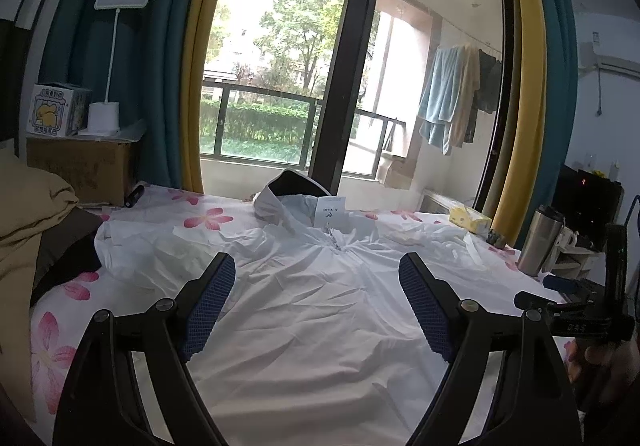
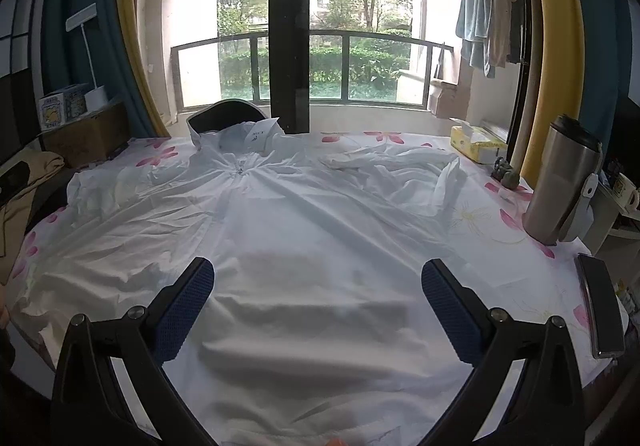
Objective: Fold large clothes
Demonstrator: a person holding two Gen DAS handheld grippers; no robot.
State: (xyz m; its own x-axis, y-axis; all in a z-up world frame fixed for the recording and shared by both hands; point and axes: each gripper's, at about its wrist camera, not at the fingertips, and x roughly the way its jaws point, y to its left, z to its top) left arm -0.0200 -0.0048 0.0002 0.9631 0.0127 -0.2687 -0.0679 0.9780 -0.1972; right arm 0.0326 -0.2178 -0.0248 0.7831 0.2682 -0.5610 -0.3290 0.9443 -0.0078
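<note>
Flowered bedsheet [image 2: 472,222] largely hidden under white jacket [image 2: 304,230]; left gripper [image 1: 316,278], right gripper [image 2: 318,286] both spread, empty.

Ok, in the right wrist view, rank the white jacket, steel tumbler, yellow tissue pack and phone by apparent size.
1. white jacket, by far the largest.
2. steel tumbler.
3. phone, though nearness to the camera inflates it.
4. yellow tissue pack, farther off, so its rank against the phone is unsure.
</note>
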